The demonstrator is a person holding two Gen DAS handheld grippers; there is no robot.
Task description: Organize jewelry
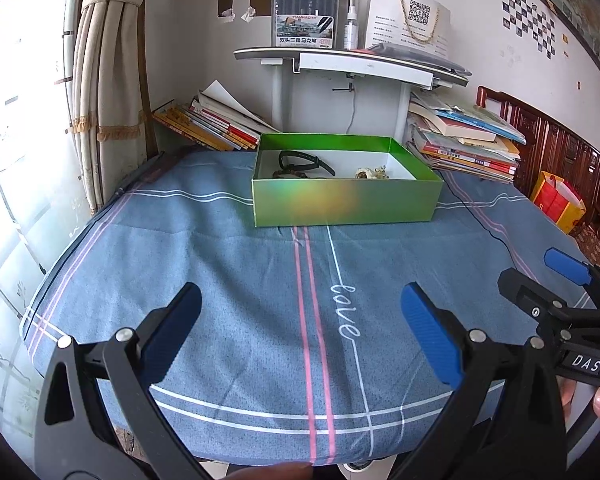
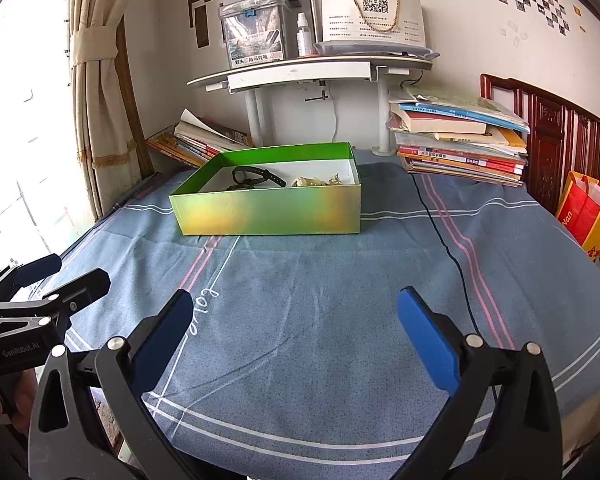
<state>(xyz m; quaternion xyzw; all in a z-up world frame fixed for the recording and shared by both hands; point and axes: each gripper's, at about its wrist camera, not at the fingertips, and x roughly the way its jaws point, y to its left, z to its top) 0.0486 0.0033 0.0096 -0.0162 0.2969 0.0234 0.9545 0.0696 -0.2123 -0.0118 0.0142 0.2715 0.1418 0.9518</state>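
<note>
— Jewelry (image 1: 370, 173) is where, compared with the grippers?

— It lies inside the green box (image 1: 344, 204), far ahead of both. I see a black band (image 1: 306, 162) at the left part of the box, some dark beads just in front of it, and a small gold-coloured heap more to the right.

— And the left gripper (image 1: 300, 332)?

— Its jaws stand wide apart, with nothing between them. Under them is only the blue bedsheet (image 1: 240, 280), near the front edge of the bed. I cannot tell if the fingers touch the cloth.

— The right gripper (image 2: 296, 336)?

— Also spread wide and holding nothing, above the sheet, well apart from the box. The two grippers are side by side; each one shows at the edge of the other's view.

— Anything near the box?

— Stacks of books (image 2: 460, 144) behind it on both sides, and a thin black cable (image 2: 444, 240) runs over the sheet to its right.
</note>
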